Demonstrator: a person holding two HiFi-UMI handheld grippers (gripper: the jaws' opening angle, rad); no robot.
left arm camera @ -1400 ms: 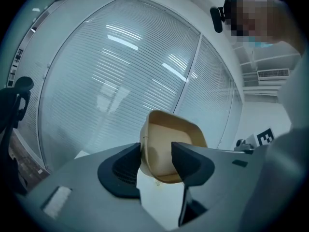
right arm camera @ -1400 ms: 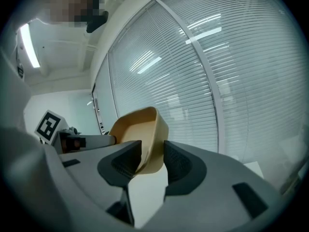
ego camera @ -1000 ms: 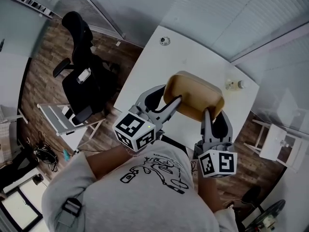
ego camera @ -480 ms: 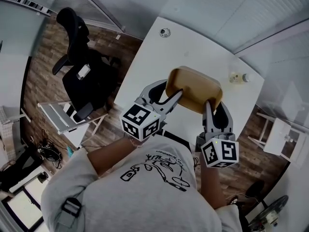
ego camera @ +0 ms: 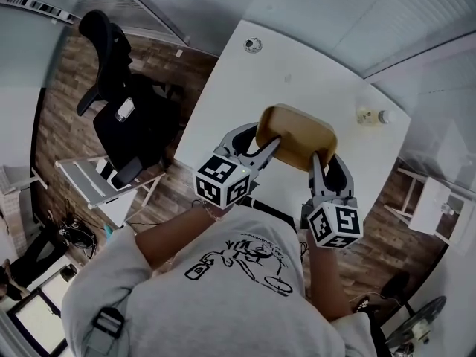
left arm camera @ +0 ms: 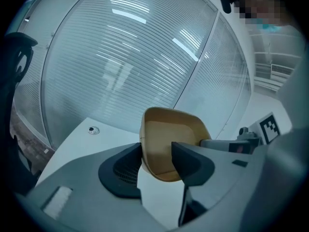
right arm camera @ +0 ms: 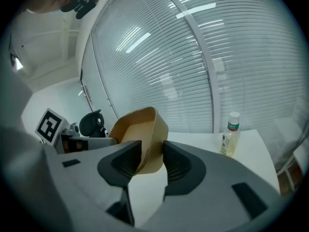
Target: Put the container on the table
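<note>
A tan, rounded-rectangular container [ego camera: 296, 134] hangs in the air above the white table [ego camera: 245, 95], held from both sides. My left gripper [ego camera: 268, 148] is shut on its left wall, and in the left gripper view the container [left arm camera: 169, 144] sits between the jaws with its open side showing. My right gripper [ego camera: 317, 163] is shut on its right wall; in the right gripper view the wall of the container [right arm camera: 145, 139] runs between the two jaws. The container is tilted.
A small clear bottle [ego camera: 370, 115] [right arm camera: 231, 133] stands near the table's far right corner. A round cable grommet [ego camera: 253, 44] [left arm camera: 92, 130] sits at the far left. A black office chair [ego camera: 119, 110] and a white folding rack [ego camera: 93, 181] stand left of the table. Blinds line the wall.
Both grippers and the container have moved slightly forward over the table; the view has shifted a little. The grip on both sides is unchanged.
</note>
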